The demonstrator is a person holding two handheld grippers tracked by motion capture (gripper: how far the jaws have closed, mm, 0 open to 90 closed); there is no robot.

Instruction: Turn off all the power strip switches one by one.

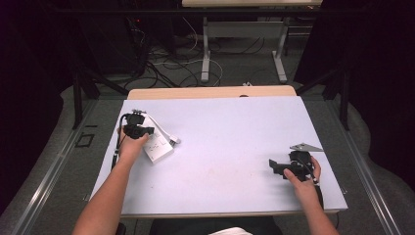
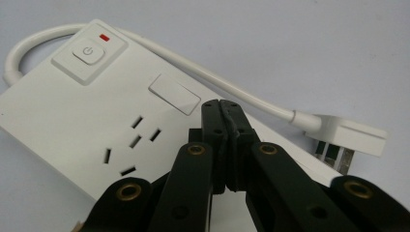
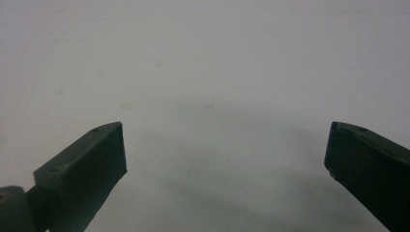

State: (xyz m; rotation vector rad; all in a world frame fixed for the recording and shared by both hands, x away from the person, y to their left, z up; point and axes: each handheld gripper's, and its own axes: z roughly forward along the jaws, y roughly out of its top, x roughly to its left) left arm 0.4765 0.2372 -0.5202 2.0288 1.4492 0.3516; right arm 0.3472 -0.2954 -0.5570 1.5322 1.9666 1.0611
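A: Where is the power strip (image 1: pixel 157 148) found?

B: It is seen at about nine o'clock on the table (image 1: pixel 230 147), with its long axis run from ten o'clock toward four o'clock in the high view. Its cord (image 2: pixel 193 67) is looped round the far edge, and the plug (image 2: pixel 349 137) is laid just beside the body.

A: Which claw is nearer?

B: The left gripper (image 1: pixel 138 130) by far; it is held right over the strip. In the left gripper view its jaws are pressed together with nothing between them, and the tips (image 2: pixel 221 112) are pointed at the strip's top face, close under the small blank rectangle (image 2: pixel 174 94). Contact cannot be told.

A: And the switch?

B: The power button (image 2: pixel 88 52) is placed at about ten o'clock from those tips, well apart, beside a red mark (image 2: pixel 104 36). A press would probably be reached by a shift that way.

A: The other claw?

B: The right gripper (image 1: pixel 288 166) is kept at four o'clock, well apart from the strip, its jaws spread wide over bare table.
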